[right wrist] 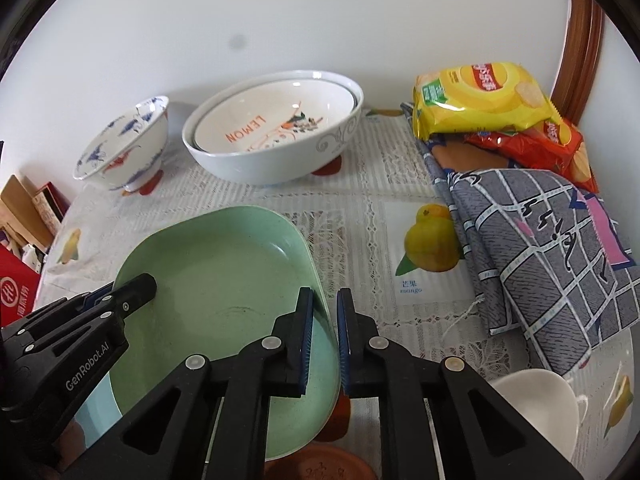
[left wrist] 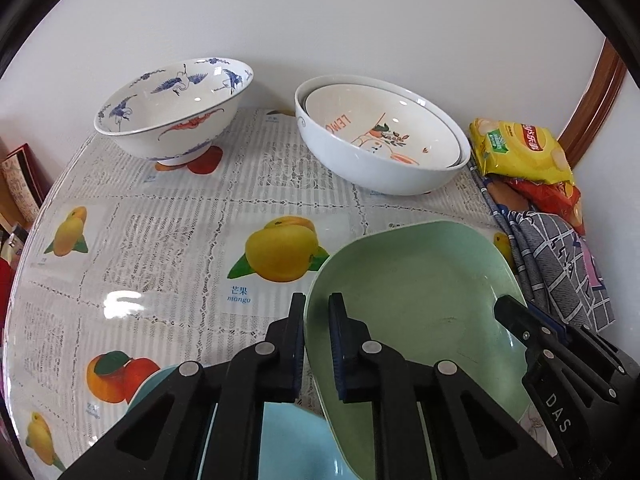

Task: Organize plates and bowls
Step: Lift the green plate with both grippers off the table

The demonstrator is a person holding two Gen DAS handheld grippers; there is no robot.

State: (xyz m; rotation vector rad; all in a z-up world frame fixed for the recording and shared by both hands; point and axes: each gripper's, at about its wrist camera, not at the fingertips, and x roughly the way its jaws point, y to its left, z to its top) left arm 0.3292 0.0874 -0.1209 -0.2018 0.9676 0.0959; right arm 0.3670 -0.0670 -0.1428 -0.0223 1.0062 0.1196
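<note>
1. The left claw is clamped on the left rim of the green plate, which is raised over a blue plate on the counter.
2. The right claw clamps the opposite rim; keep both level and lower evenly.
3. The nested white bowls stand well apart.

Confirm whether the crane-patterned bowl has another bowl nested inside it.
No, the crane-patterned bowl stands empty; the LEMON bowl is nested in the plain white bowl.

Matt green plate, glossy ceramic bowls, shiny plastic tablecloth, woven cloth.
</note>
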